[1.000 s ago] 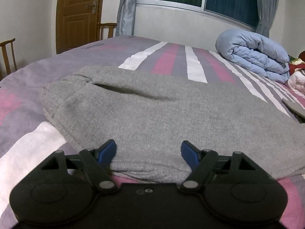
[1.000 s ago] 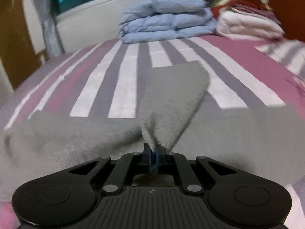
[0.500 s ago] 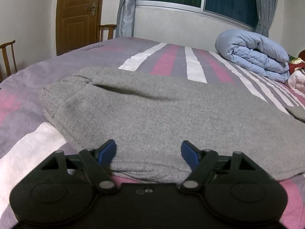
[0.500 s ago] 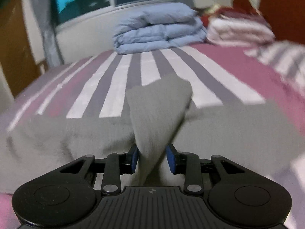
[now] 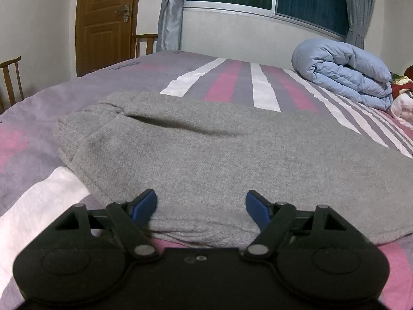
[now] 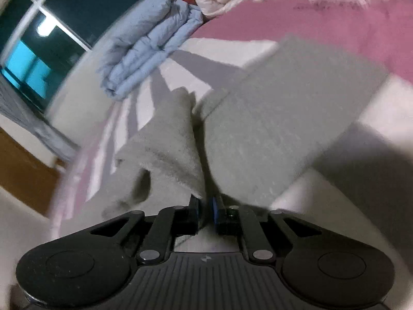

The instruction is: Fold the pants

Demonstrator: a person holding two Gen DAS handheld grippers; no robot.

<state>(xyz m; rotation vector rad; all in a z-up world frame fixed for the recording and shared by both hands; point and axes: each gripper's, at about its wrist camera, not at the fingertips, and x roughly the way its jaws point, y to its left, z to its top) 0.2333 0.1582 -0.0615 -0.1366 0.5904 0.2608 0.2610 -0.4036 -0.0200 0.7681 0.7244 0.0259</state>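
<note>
Grey knit pants (image 5: 206, 155) lie folded across the striped bed, waistband end at the left. My left gripper (image 5: 200, 204) stands open over their near edge, its blue pads (image 5: 144, 204) wide apart and not pressing the cloth. In the tilted, blurred right wrist view, my right gripper (image 6: 206, 210) has its jaws closing, nearly together, on a pinched fold of the grey pants (image 6: 271, 129). That cloth rises in two flaps from between the pads. How much of the leg lies beyond the flaps is hidden.
The bed (image 5: 232, 85) has a purple, pink and white striped sheet. A rolled blue quilt (image 5: 343, 75) lies at the far right, also in the right wrist view as the blue quilt (image 6: 147, 46). Beyond the bed's left edge are wooden chairs (image 5: 10, 77) and a door (image 5: 105, 18).
My right gripper let its jaws part around the raised cloth, then closed again while it swung sideways, dropped and rolled; its view now tilts. The left gripper and the pants beneath it stayed put.
</note>
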